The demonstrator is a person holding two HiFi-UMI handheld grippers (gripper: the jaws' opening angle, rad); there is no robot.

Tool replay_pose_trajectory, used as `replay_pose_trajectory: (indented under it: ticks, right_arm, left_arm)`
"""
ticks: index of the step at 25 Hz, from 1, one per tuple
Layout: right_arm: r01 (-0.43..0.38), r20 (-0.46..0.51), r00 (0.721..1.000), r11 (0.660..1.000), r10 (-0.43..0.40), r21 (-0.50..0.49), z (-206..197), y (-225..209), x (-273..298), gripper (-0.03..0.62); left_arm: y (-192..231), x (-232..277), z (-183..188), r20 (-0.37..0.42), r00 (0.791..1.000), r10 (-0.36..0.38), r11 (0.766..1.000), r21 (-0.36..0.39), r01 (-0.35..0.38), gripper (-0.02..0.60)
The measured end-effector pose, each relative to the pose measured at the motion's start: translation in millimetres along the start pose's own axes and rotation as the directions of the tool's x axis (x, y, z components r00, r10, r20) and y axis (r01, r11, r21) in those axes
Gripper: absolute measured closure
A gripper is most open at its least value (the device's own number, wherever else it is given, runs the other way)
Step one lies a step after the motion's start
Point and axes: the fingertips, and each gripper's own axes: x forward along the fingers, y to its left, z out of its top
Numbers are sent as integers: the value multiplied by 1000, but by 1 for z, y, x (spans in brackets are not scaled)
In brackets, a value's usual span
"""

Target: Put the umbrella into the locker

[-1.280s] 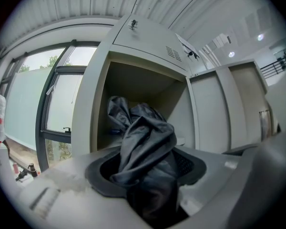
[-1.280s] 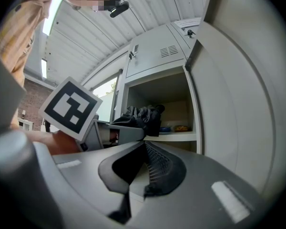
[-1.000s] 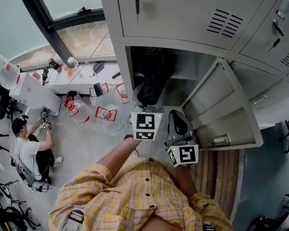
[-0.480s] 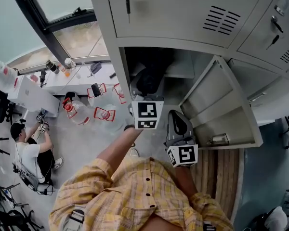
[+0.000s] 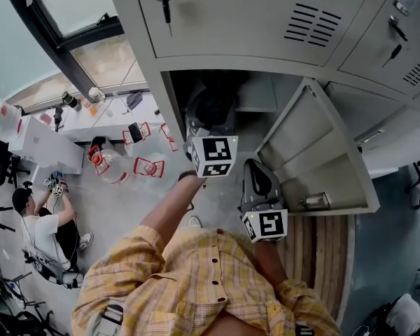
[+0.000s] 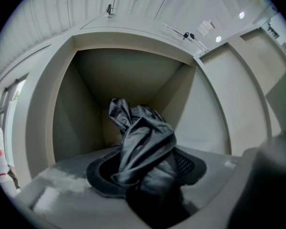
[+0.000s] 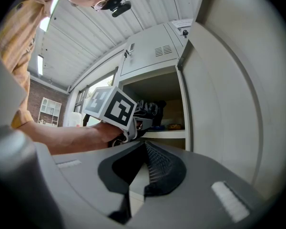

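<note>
A folded black umbrella (image 6: pixel 145 149) sits bunched between the jaws of my left gripper (image 6: pixel 148 173), which is shut on it. In the head view the left gripper (image 5: pixel 208 130) holds the umbrella (image 5: pixel 213 109) at the mouth of the open locker compartment (image 5: pixel 269 93), whose beige inner walls (image 6: pixel 128 75) fill the left gripper view. The umbrella's tip reaches into the opening. My right gripper (image 5: pixel 257 179) hangs lower, beside the swung-open locker door (image 5: pixel 315 152). Its jaws (image 7: pixel 145 149) meet at the tip with nothing between them.
The upper locker door carries a hanging key (image 5: pixel 166 5). A latch (image 5: pixel 315 201) sticks out at the open door's lower edge. On the floor at left stand water jugs (image 5: pixel 101 163) and a white desk (image 5: pixel 45 145); a seated person (image 5: pixel 38 226) works nearby.
My left gripper has carried the umbrella up and forward toward the locker opening. The right gripper has stayed in place.
</note>
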Motion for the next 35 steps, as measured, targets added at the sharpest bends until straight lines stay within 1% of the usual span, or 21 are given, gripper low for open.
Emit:
replay_pose_trajectory:
  ticks: [8,14,18,24,28,31,33,35]
  right_arm:
    - [8,-10,1000,1000,-8,-20,4,-2,-1,605]
    - [15,-11,1000,1000,-16,-18,3,-5,-4,605]
    - [17,-13,1000,1000,-17,-17,2,-5,-4,605]
    - [16,-19,1000,1000,-16,-15,0,-4,-4,605]
    - [12,-9,1000,1000,-12,-6,-1,-1,-5,605]
    - [11,-9,1000,1000,-11,-9,2,1,-6,605]
    - [15,-3,1000,1000,-15,-3,2,0,-8,605]
    - [18,-3,1000,1000,-18,-7,2,0,-11,605]
  left_arm:
    - [1,14,10,14,1000,13,999,46,-13,316]
    - [0,20,9,-8,999,39,995,94,-38,310]
    - [0,24,6,-48,998,48,993,110,-43,305]
    - [0,28,3,-75,996,50,994,104,-42,300]
    - [1,29,3,-90,995,37,996,79,-30,287]
    - [1,29,5,-77,997,27,999,47,-24,260]
    - [2,29,9,-57,998,16,1000,22,-15,230]
    - [5,31,13,-39,999,-2,1000,-18,2,207]
